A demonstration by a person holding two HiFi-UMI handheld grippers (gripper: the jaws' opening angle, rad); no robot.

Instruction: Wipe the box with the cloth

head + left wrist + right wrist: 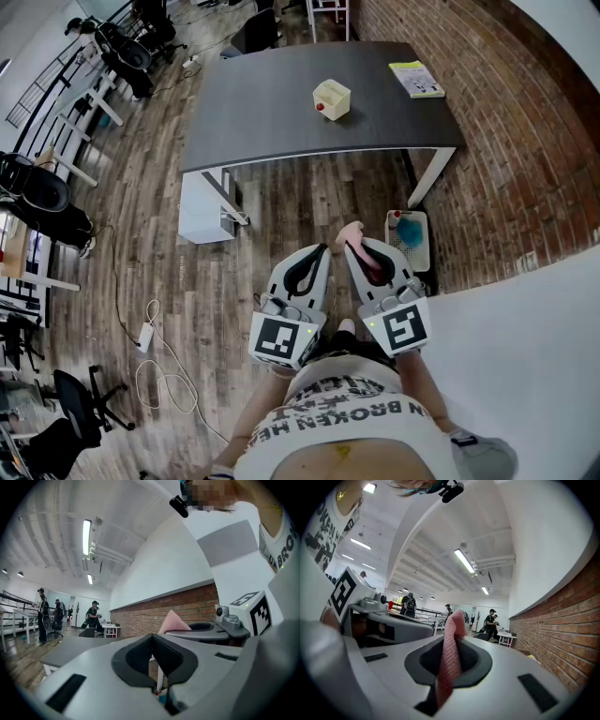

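Observation:
A small cream box [332, 98] with a red dot stands on the dark grey table [262, 112], far ahead of both grippers. My right gripper [354, 247] is shut on a pink cloth [358, 253], which sticks out between its jaws; in the right gripper view the cloth [451, 653] hangs pinched between the dark pads. Beside it, my left gripper [322, 253] is shut with nothing in it, its pads meeting in the left gripper view [152, 641]. Both are held level near the person's waist, over the floor.
A yellow-green booklet [416, 79] lies at the table's far right corner. A white drawer unit [203, 208] sits under the table's left side. A white tray with blue items [411, 236] rests on the floor by the brick wall [506, 141]. Cables and chairs lie left.

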